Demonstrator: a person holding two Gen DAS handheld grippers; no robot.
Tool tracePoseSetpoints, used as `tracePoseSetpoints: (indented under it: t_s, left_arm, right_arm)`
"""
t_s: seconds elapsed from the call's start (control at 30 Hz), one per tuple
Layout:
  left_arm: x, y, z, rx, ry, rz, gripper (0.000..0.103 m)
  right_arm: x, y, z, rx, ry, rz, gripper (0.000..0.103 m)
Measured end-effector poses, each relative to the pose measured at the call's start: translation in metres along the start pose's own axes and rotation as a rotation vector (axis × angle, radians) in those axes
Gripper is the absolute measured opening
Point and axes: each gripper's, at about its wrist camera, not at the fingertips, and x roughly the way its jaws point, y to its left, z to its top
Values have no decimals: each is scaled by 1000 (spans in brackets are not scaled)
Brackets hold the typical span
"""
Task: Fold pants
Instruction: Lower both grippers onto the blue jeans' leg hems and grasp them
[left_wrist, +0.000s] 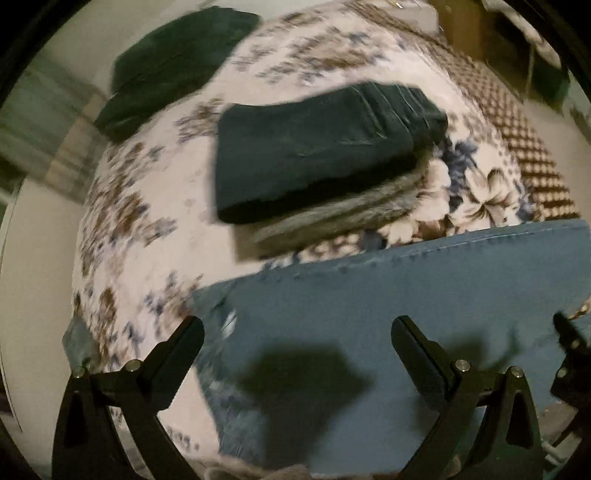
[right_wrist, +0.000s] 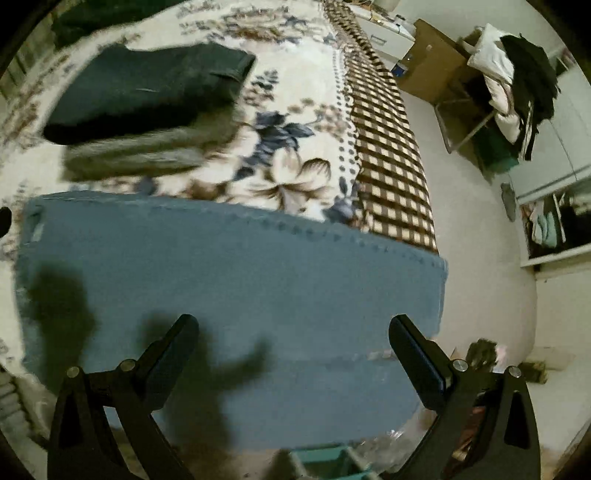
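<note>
Nearest the left camera: left gripper (left_wrist: 297, 332), two black fingers spread wide apart with nothing between them, hovering above blue cloth and casting a dark shadow on it.
Nearest the right camera: right gripper (right_wrist: 293, 330), black fingers likewise spread wide and empty, above the same cloth, with shadows falling across it.
Right edge of left view: a black finger tip of the other gripper shows just beside the cloth's near edge.
Task item: blue denim pants (right_wrist: 236, 280), folded into a long flat rectangular band with a stitched seam along the far edge; they lie across the near part of the bed, directly below both grippers, one end reaching the bed's right edge.
Same item, left view: blue denim pants (left_wrist: 406, 295) fill the lower right, the frayed end toward the left.
Supporting surface: cream bed blanket with blue and brown flower print (right_wrist: 295, 155), bordered on the right by a brown and cream checked strip (right_wrist: 391, 177).
Beyond the pants: dark navy folded garment (left_wrist: 317, 147) stacked on top of a grey folded garment (left_wrist: 343, 218), apart from the pants.
Further back: dark green folded cloth (left_wrist: 177, 62) near the bed's far left edge.
Far right of the room: chair piled with white and black clothes (right_wrist: 513, 74) on a pale floor (right_wrist: 480, 236).
</note>
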Motion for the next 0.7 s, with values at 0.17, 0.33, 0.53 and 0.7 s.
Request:
tracePoseSetpoints:
  t_s: [0.17,0.33,0.53,0.7]
  left_arm:
    - [85,-53,27,123,54,-1,103]
    - [160,-90,40,232,106,-19,103]
    - [179,-93,47,301,80,-93,96]
    - [173,-84,48,309,80,-283,36]
  right_arm:
    - [90,-7,27,-93,44,-68,103]
    - [168,3,44,-187,126,-41,101]
    - [209,12,63,-309,138,23,97]
    - [219,8,75,-310,157,148,66]
